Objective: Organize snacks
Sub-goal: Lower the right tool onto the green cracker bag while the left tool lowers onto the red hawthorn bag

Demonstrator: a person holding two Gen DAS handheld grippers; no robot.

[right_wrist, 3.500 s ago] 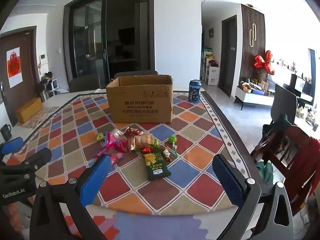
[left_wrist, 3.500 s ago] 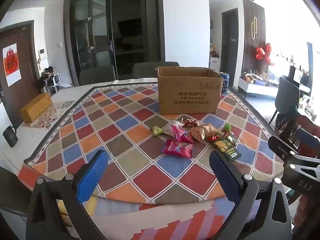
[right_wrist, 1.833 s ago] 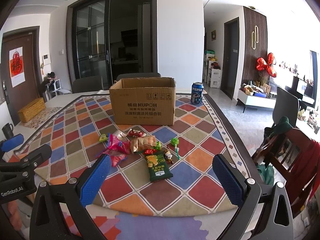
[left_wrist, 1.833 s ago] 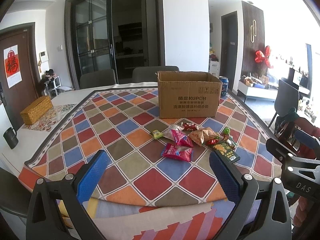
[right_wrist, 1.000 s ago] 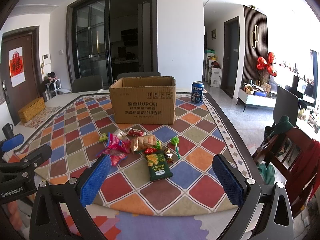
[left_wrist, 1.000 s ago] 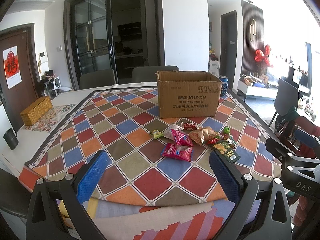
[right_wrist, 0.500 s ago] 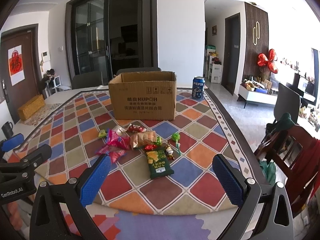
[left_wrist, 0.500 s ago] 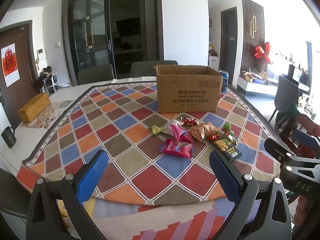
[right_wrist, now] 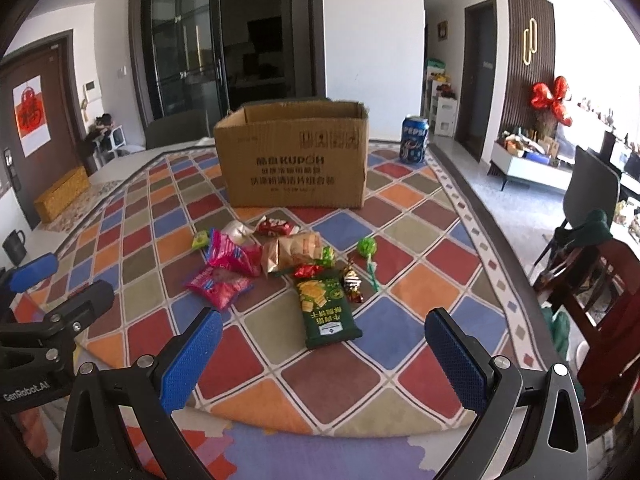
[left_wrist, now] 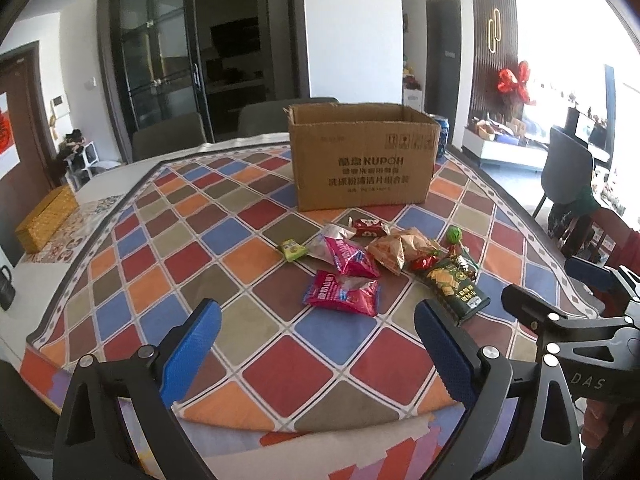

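A pile of snacks lies mid-table on the chequered cloth: two pink packets, a tan bag, a dark green packet, a green lollipop and small sweets. Behind them stands an open cardboard box. My left gripper hovers open above the table's near edge, short of the pink packet. My right gripper is open too, just short of the green packet. Both hold nothing.
A blue Pepsi can stands right of the box. A woven yellow box and a black mug sit at the far left. Grey chairs stand behind the table; a wooden chair is at the right edge.
Both grippers have moved forward and tipped down toward the snack pile, which now looks closer. The jaws stay open. No snack has moved.
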